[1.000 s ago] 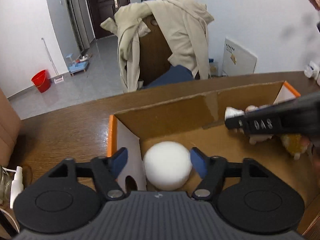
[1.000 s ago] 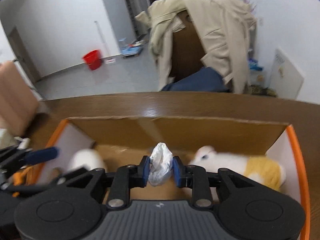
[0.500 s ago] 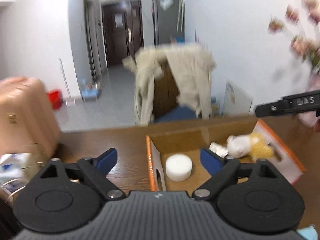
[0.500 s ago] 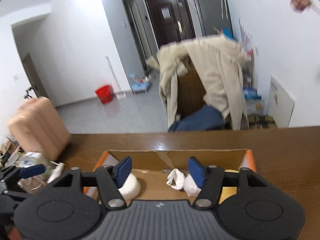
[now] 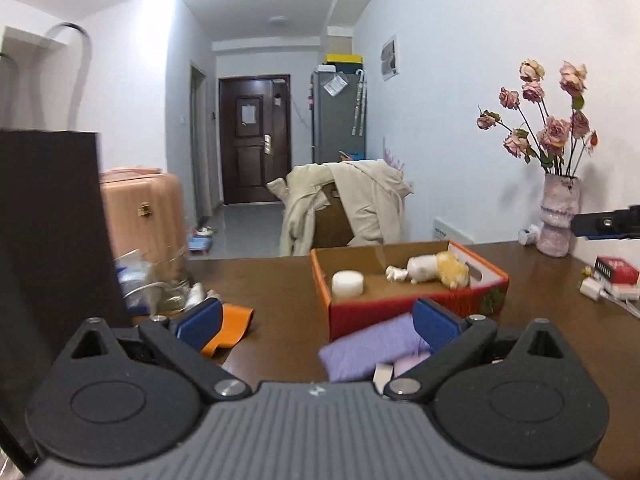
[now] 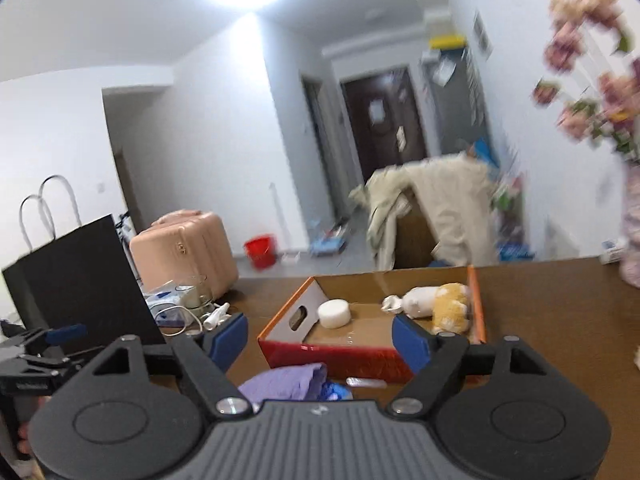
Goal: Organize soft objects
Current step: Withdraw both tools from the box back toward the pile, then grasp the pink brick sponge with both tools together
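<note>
While both tools hang above the brown table (image 5: 288,280), the left gripper (image 5: 316,320) has its blue pads spread wide with nothing between them. Off to its left stands a tall black paper bag (image 5: 52,220), and beyond that a pink suitcase (image 5: 140,208) on the floor. Just ahead of its left pad lies an orange cloth (image 5: 230,326) flat on the table, with a glass jar (image 5: 170,280) and some white clutter further ahead. Directly in front and slightly right of its centre sits the cardboard box (image 5: 400,308), red on the near wall with orange rims; inside it, a white round sponge (image 5: 347,283) rests at the left end, a small crumpled white piece (image 5: 395,273) lies near the middle, and a white and yellow plush toy (image 5: 438,270) lies on its side toward the right end. Between this gripper and the box's near wall, a purple cloth (image 5: 372,346) is bunched on the table, partly behind the right pad. Far to its right stand a vase of pink roses (image 5: 558,216) and a red packet (image 5: 616,270). The right gripper (image 6: 320,338) is likewise released, its pads wide apart and bare; through its camera the box (image 6: 340,354) lies straight ahead, the purple cloth (image 6: 284,378) lies close below and just short of the box, and the picture is blurred toward the right edge.
</note>
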`<action>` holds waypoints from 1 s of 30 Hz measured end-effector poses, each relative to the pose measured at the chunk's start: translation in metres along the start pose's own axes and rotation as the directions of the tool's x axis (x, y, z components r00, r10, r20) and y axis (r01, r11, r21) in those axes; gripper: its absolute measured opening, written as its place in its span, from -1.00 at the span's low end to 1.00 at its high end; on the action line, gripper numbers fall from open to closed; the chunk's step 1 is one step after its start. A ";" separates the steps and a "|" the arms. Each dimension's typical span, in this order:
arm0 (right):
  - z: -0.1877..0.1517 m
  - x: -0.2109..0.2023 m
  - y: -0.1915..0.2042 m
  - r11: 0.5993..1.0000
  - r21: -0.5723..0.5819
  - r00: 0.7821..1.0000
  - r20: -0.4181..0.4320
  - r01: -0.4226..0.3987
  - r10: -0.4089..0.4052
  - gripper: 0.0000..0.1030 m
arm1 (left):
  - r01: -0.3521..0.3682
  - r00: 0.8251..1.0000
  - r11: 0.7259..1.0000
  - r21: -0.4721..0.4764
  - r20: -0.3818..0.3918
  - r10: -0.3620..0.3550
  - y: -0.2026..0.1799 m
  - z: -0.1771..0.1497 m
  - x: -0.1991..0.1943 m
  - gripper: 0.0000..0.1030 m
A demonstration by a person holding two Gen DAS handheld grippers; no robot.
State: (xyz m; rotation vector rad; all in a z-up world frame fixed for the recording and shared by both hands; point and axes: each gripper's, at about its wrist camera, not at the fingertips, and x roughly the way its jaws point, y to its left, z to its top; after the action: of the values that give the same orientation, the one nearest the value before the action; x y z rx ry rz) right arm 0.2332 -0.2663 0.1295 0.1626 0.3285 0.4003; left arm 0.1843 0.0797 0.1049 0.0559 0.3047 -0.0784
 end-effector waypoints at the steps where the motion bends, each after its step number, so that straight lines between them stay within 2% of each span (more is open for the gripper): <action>1: -0.015 -0.014 0.010 0.999 -0.028 1.000 0.013 0.015 -0.014 0.60 | -0.012 1.000 1.000 0.020 0.019 0.012 -0.004 -0.009 -0.012 1.00; 3: -0.040 -0.032 0.024 0.998 -0.043 0.999 0.014 0.038 -0.037 0.61 | -0.048 0.997 0.996 0.076 0.072 0.042 -0.013 -0.028 -0.038 1.00; 5: -0.068 -0.046 0.037 0.996 -0.071 0.998 0.006 0.056 -0.056 0.62 | -0.066 0.994 0.995 0.073 0.096 0.059 -0.020 -0.044 -0.059 1.00; 9: -0.121 -0.073 0.056 0.987 -0.097 0.991 -0.013 0.130 -0.132 0.64 | -0.004 1.000 0.999 0.039 0.030 0.003 -0.025 -0.073 -0.076 1.00; 11: -0.138 -0.072 0.058 0.987 -0.120 0.992 -0.063 0.104 -0.112 0.64 | 0.014 1.000 0.999 0.029 -0.013 -0.014 -0.025 -0.082 -0.072 1.00; 12: -0.140 -0.070 0.057 0.985 -0.151 0.991 -0.091 0.085 -0.099 0.63 | 0.021 0.999 0.999 0.031 -0.027 -0.020 -0.025 -0.085 -0.069 1.00; 15: -0.140 -0.067 0.058 0.972 -0.191 0.984 -0.093 0.134 -0.154 0.63 | 0.013 0.998 1.000 0.019 -0.061 -0.012 -0.030 -0.086 -0.053 1.00; 20: -0.141 -0.051 0.055 0.984 -0.146 0.988 -0.108 0.097 -0.113 0.60 | 0.069 0.993 0.997 0.016 -0.093 -0.068 -0.041 -0.096 -0.040 1.00; 26: -0.136 -0.020 0.037 0.994 -0.062 0.987 -0.127 0.088 -0.096 0.38 | 0.098 0.984 0.995 0.025 -0.153 -0.093 -0.047 -0.097 -0.011 1.00; 28: -0.135 -0.007 0.031 0.998 -0.010 0.988 -0.142 0.059 -0.060 0.31 | 0.117 0.978 0.993 -0.016 -0.175 -0.118 -0.043 -0.098 0.001 1.00; 30: -0.137 0.008 0.027 0.999 0.047 0.988 -0.155 0.013 -0.005 0.31 | 0.170 0.964 0.980 -0.104 -0.190 -0.188 -0.038 -0.101 0.012 0.95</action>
State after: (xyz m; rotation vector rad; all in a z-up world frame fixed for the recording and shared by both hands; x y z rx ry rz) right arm 0.1833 -0.2257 0.0053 0.1769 0.4915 0.3971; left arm 0.1625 0.0473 0.0039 -0.0510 0.5131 -0.2402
